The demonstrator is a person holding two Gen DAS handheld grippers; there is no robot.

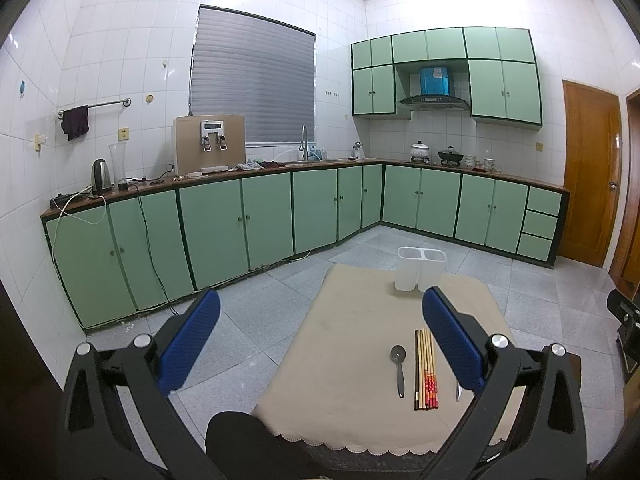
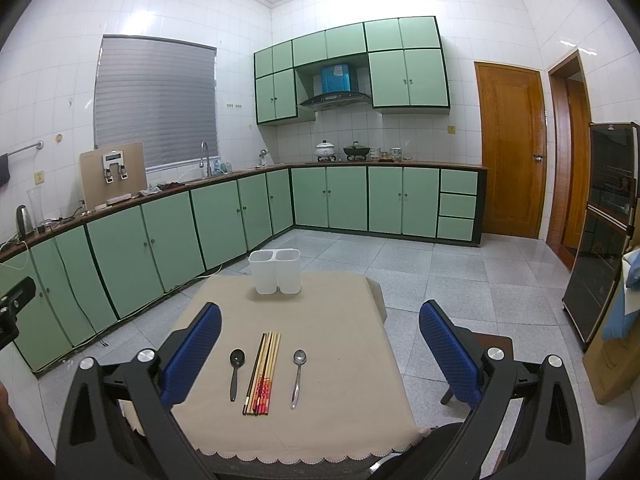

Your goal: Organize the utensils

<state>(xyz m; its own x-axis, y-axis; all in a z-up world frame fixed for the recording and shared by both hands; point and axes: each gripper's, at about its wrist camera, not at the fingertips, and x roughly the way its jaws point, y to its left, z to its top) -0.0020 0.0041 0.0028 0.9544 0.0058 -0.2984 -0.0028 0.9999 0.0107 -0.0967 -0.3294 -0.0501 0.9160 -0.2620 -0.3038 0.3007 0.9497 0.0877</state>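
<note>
Overhead, both hand-held grippers hang spread wide above the table, gripping nothing.

Left gripper has its blue pads far apart with nothing between them; right gripper shows the same wide, unloaded gap. Taking the bundle of chopsticks as landmark, lying lengthwise on the beige tablecloth: a black spoon lies just to their left, a metal spoon just to their right, both parallel to them and apart from them. Beyond the chopsticks, at the table's far edge, a white two-compartment utensil holder stands upright. Farther behind it run green kitchen cabinets.
</note>
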